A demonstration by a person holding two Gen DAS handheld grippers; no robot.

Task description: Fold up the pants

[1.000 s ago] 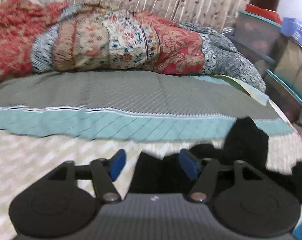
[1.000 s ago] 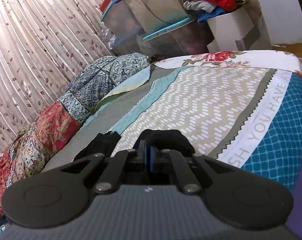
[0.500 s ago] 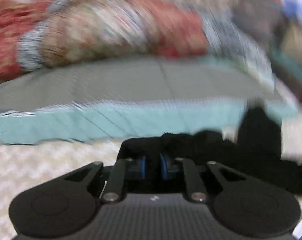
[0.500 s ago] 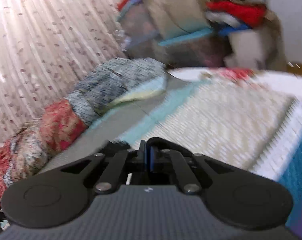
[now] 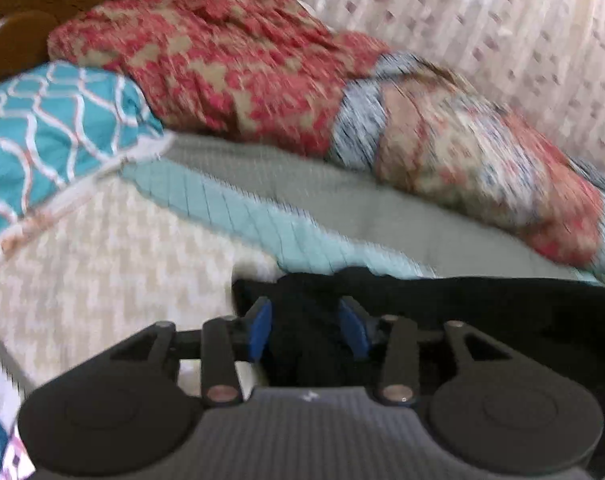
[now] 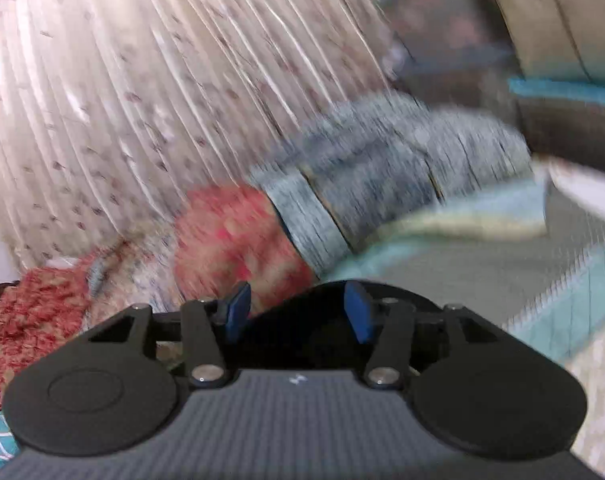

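There are two grippers. The left gripper (image 5: 308, 326) has its two blue pads (image 5: 259, 330) partly apart, and its jaws have just been opening. The black pants (image 5: 482, 312) lie between the pads, but the pads do not look like they press on them. The right gripper (image 6: 298, 312) is also partly open, and its jaws have just been opening too. Black cloth sits between its two blue pads (image 6: 358, 316), loose, not squeezed. There is one pair of pants, lying on the bed (image 5: 102, 264), right under and in front of both grippers and stretching off to the right of the left one. Farther ahead of the left gripper lies one long red and blue patterned blanket (image 5: 262, 80). To its far left is one teal pillow (image 5: 50, 128). Behind the blanket hangs one pale curtain (image 6: 142, 100). Both views are blurry. Half a second ago both grippers were pinched shut on the black cloth; now they have let go. A second ago the left view showed no pillow.
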